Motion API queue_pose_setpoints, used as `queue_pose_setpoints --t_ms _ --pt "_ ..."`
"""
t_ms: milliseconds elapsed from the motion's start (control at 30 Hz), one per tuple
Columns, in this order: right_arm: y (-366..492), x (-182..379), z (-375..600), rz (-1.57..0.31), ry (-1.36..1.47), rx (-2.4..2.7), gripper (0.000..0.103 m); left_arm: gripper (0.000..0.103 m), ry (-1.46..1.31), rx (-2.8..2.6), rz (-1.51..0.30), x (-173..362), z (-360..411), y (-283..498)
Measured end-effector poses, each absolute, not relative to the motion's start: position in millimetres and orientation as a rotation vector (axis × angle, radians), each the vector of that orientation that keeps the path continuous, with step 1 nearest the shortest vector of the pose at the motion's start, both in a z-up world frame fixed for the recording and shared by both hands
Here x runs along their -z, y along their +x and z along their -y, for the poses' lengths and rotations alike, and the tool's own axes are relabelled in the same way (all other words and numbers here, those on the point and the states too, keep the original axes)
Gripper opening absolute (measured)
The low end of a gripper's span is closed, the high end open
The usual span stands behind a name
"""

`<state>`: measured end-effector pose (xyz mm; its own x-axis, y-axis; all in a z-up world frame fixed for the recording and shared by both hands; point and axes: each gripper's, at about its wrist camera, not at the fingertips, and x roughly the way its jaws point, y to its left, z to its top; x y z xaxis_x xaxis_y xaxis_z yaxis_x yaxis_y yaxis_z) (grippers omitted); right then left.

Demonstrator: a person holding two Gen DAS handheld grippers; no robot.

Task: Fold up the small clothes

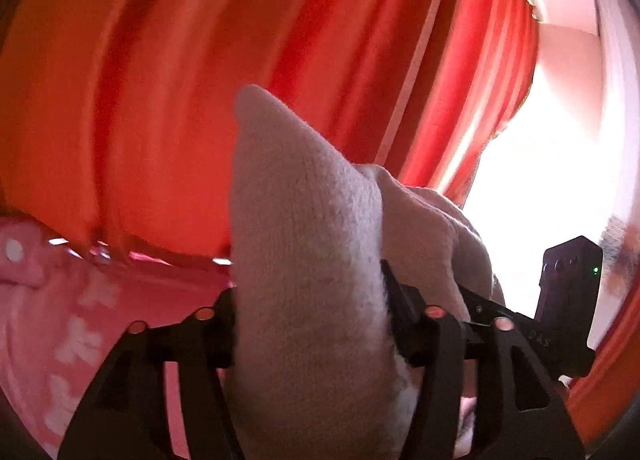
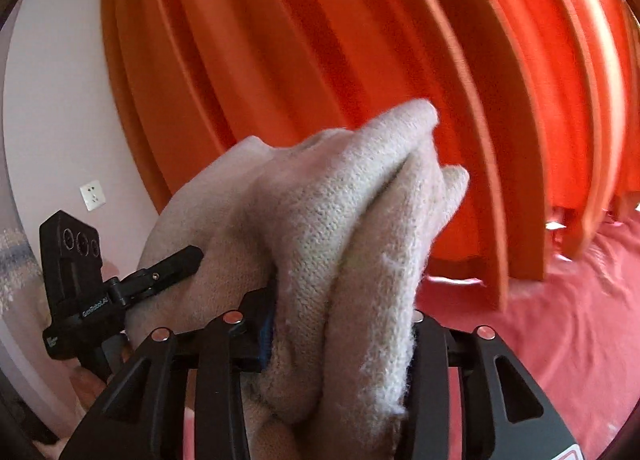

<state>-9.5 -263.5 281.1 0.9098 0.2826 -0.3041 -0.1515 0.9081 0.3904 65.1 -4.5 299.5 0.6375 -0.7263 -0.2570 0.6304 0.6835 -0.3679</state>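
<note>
Both the left hand-held gripper (image 1: 308, 324) and right hand-held gripper (image 2: 340, 324) clamp the cream knit garment (image 2: 320, 220), bunched aloft above the pink bed (image 2: 560, 320), so spread it taut before lowering

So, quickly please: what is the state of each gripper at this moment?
Left gripper: closed on the cream knitted garment.
Right gripper: closed on another bunched part of the same garment.
</note>
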Motion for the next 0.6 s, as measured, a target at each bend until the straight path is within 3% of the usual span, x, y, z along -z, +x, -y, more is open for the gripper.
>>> queue_pose_setpoints --t_ms 33,100,133,233,333,467,600 --pt "3 -272 263 -0.38 0.383 -0.238 0.053 0.071 -0.251 0.754 -0.415 -291 1 79" --pt "47 -225 263 -0.456 0.431 -0.219 0.061 0.093 -0.243 0.665 -0.484 -255 -5 112" --pt "69 -186 266 -0.527 0.46 -0.158 0.068 0.093 -0.241 0.612 -0.532 -229 -7 129" --pt "94 -98 267 -0.718 0.499 0.054 0.069 0.086 -0.258 0.417 -0.772 -130 -20 171" --pt "94 -50 267 -0.747 0.616 -0.011 0.069 0.083 -0.379 0.359 -0.878 -63 -43 179" --pt "110 -45 251 -0.769 0.505 -0.02 0.069 0.084 -0.38 0.309 -0.884 -49 -47 179" --pt "129 -42 237 -0.814 0.381 -0.008 0.069 0.09 -0.268 0.282 -0.852 -54 -34 178"
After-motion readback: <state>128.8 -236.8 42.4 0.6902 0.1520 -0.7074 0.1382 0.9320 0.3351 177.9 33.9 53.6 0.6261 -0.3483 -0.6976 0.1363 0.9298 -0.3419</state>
